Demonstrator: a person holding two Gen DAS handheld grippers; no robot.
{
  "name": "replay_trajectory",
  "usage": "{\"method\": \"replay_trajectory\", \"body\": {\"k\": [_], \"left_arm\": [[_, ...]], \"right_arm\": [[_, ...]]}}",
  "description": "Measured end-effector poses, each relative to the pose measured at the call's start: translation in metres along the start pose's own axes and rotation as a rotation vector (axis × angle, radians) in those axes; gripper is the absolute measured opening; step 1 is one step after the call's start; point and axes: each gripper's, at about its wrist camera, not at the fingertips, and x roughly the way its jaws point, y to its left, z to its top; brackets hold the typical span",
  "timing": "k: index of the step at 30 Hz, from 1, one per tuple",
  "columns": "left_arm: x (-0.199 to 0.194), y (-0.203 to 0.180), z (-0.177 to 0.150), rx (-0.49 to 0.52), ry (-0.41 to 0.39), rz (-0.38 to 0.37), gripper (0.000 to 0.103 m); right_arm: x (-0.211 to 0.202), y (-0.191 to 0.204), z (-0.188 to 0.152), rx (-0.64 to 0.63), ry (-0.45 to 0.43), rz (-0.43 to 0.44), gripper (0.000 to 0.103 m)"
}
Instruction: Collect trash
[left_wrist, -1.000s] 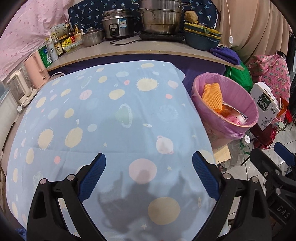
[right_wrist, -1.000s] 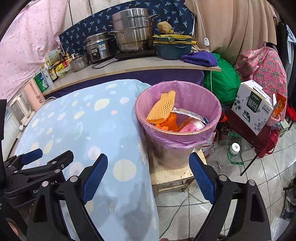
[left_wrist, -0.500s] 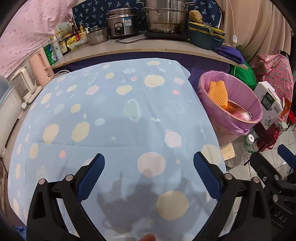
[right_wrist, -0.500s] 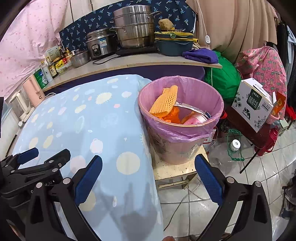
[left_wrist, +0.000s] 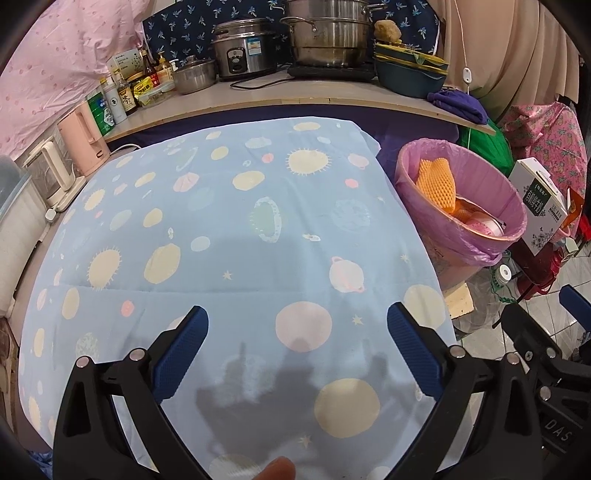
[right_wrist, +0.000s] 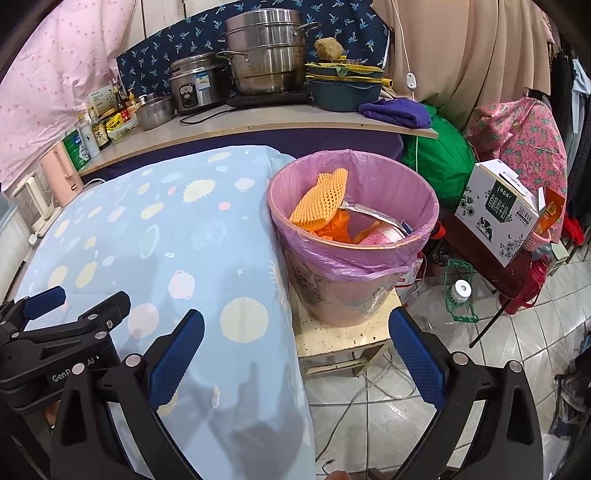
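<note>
Beside the table (right_wrist: 155, 236), pink-lined bin (right_wrist: 354, 273) holding orange foam net (right_wrist: 321, 203), foil wrapper, pink cup. Left gripper (left_wrist: 297, 328) jaws spread, empty; right gripper (right_wrist: 295, 332) jaws just spread wide, empty.

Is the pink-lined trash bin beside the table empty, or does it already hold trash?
Already holding trash. The pink-lined trash bin contains an orange foam net, a silvery wrapper and a pink round item, well below the rim.

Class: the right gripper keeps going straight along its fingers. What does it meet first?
Probably the small stand under the bin, or the bin's lower wall; depth is unclear. The open right gripper holds nothing.
</note>
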Motion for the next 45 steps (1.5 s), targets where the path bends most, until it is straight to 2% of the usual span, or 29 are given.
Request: {"method": "replay_trajectory", "body": {"k": [45], "left_arm": [[0.002,-0.015,0.001,0.024,-0.011,0.023,0.094]], "right_arm": [[0.014,-0.012,-0.003,0.019,0.026,-0.009,0.096]]}}
